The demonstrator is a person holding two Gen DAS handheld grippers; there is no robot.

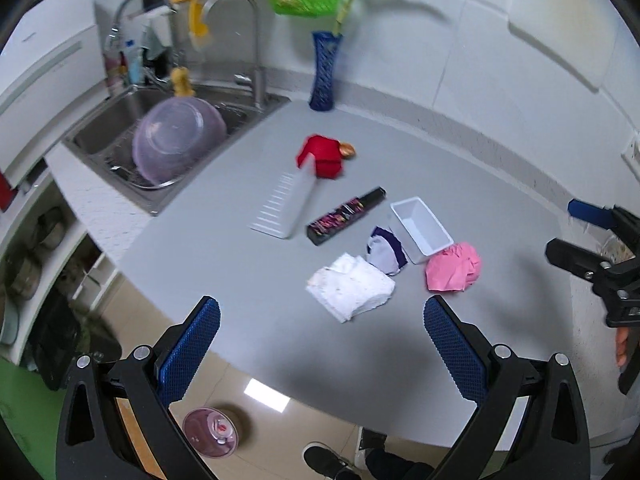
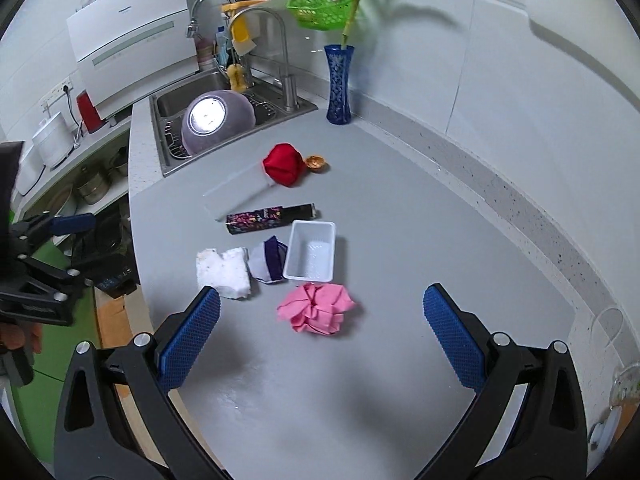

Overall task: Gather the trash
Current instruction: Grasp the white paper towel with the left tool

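Blue-padded fingers of the left gripper stand wide apart in the left wrist view, holding nothing, above the near edge of the grey countertop. Just beyond lies a crumpled white paper towel, touching a purple-and-white wrapper. A white plastic tray sits beside the wrapper, with a crumpled pink paper against its near corner. Farther back: a dark printed box, a white ridged lid, a red wad with a small gold wrapper beside it. The right gripper is partly visible at the right edge.

In the right wrist view, the right gripper is likewise spread and empty, with the pink paper nearest between its fingers. The white paper towel, wrapper and tray form a row behind it.

Assessment: the paper items appear light, soft and compressible; a pinch across the bulk of each wad should hold. The tray looks stiff and thin-walled; take it by the rim. The box looks rigid; grip across its narrow width.

Writing: print on the box and a mark on the white appliance are too small to read.
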